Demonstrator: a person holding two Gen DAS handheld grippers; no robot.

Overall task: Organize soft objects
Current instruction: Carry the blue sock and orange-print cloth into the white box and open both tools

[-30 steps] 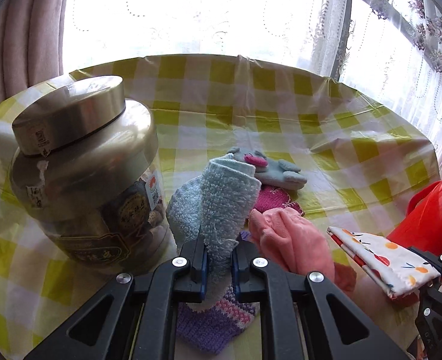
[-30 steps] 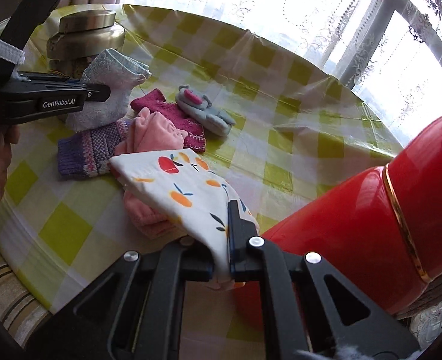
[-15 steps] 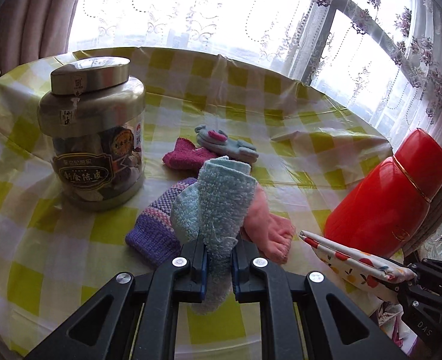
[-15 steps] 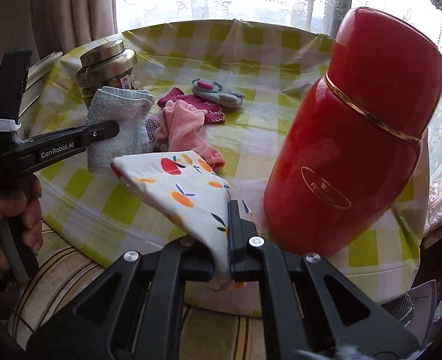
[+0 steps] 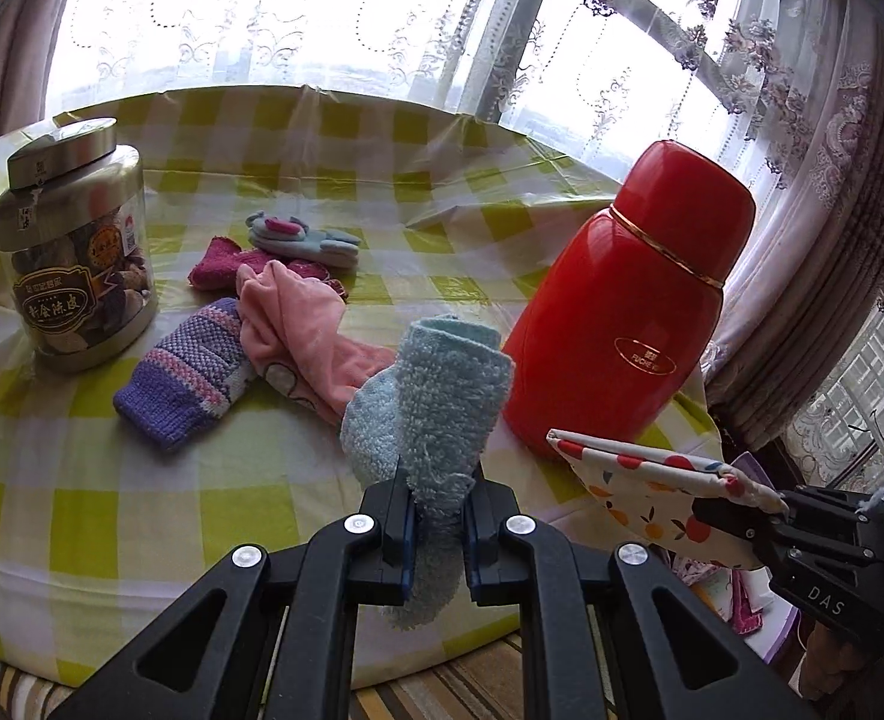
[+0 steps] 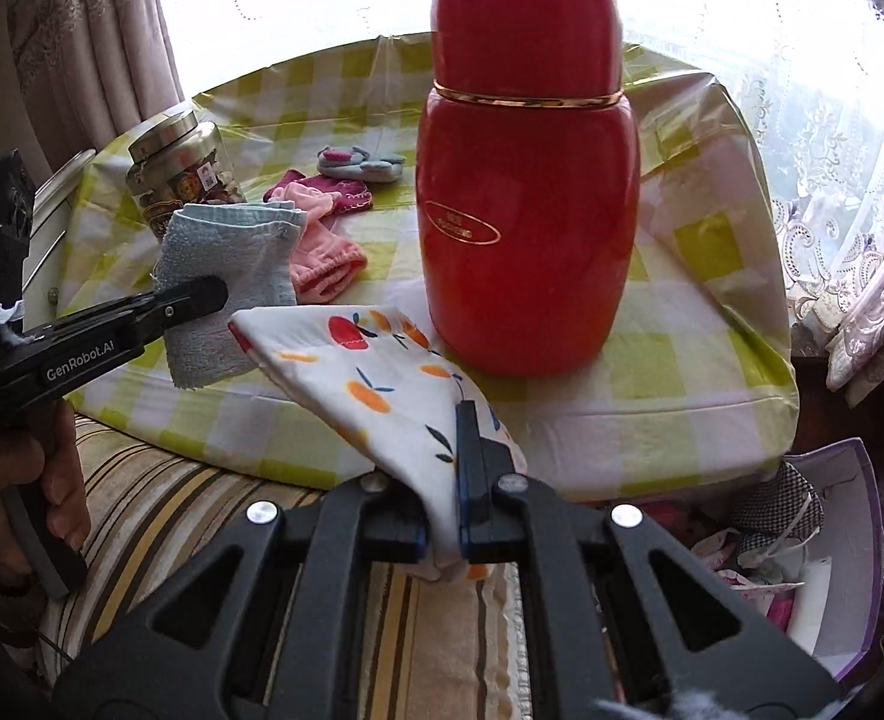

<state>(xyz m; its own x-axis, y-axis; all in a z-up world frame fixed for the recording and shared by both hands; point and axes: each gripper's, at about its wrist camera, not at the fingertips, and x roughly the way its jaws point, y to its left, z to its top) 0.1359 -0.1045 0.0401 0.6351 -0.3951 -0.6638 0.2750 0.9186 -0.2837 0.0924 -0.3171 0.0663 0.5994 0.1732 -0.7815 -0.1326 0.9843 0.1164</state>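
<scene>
My left gripper [image 5: 437, 516] is shut on a fluffy light-blue sock [image 5: 435, 396], held above the table's front edge; it also shows in the right wrist view [image 6: 225, 276]. My right gripper [image 6: 442, 516] is shut on a white fruit-print cloth [image 6: 375, 372], held off the table's edge; the cloth also shows in the left wrist view [image 5: 652, 480]. On the table lie a purple knit sock [image 5: 183, 372], a pink sock [image 5: 303, 324], a magenta sock [image 5: 225, 264] and a grey-blue sock [image 5: 303, 237].
A red thermos [image 5: 628, 312] stands at the table's right front. A metal-lidded jar [image 5: 75, 246] stands at the left. A box of cloth items [image 6: 802, 546] sits on the floor below the table's right edge. A striped seat [image 6: 201, 516] lies under the grippers.
Both grippers have pulled back from the table toward its front edge, each still holding its item. The thermos and the floor box have come into fuller view.
</scene>
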